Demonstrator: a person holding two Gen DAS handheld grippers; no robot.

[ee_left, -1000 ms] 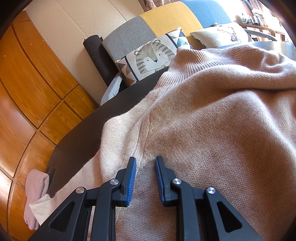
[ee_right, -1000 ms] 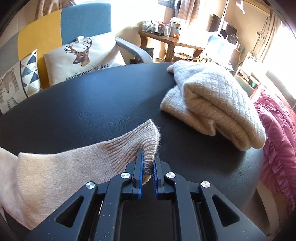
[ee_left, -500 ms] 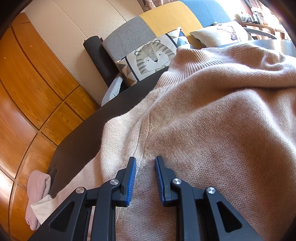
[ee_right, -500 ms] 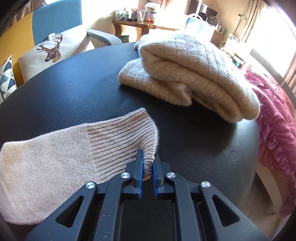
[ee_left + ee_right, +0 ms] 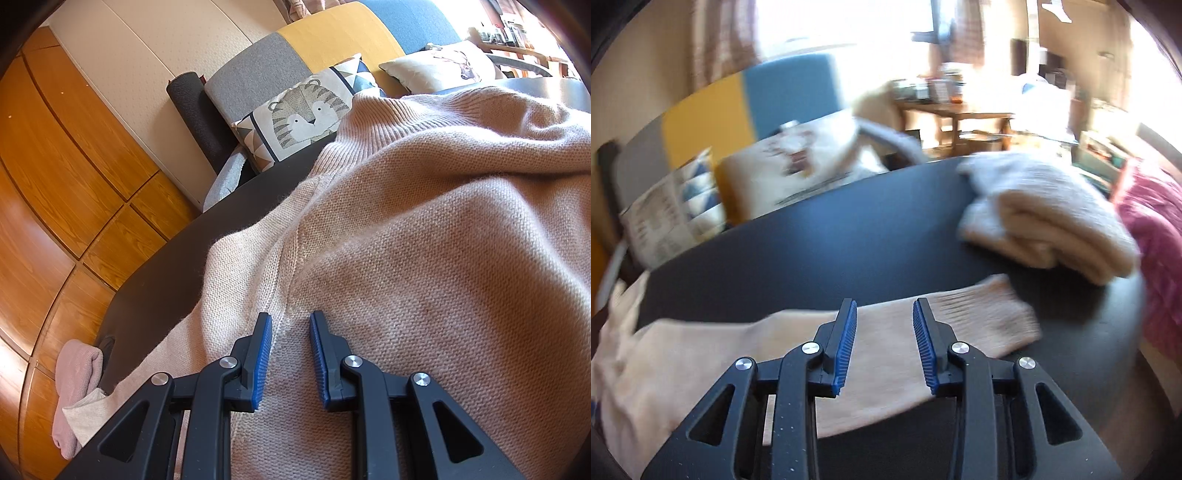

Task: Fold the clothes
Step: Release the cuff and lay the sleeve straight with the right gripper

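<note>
Where the right gripper (image 5: pixel 884 310) was pinching the ribbed cuff a sec ago, its jaws are now opening w/ nothing caught between the pads; the sleeve (image 5: pixel 849 350) lies flat on the black table (image 5: pixel 831 236), stretched from approx 9 o'clock to 3 o'clock in the right wrist view, cuff (image 5: pixel 997 314) now off at 3 o'clock of the fingertips instead of between them. That view is motion-blurred and has pulled back & up vs before: more sofa (image 5: pixel 738 103) and window shows. The folded cream knit (image 5: pixel 1045 221) sits at 1–2 o'clock, apart from the cuff, w/ pink fabric (image 5: pixel 1156 251) past the table edge at 3 o'clock.

Left gripper (image 5: pixel 290 317) unchanged from the earlier frames: jaws partly spread, tips down on the beige sweater (image 5: pixel 424 240) right at the sleeve seam; can't tell if the pads grip any fabric. Sweater body fills the left wrist view from 12 round to 5 o'clock, collar (image 5: pixel 369 122) up at 12–1 o'clock. Tiger cushion (image 5: pixel 299 118) at 12 o'clock on the sofa, pink cloth (image 5: pixel 74 384) hanging off the table at 8 o'clock, wood floor (image 5: pixel 55 184) at 9–10 o'clock
</note>
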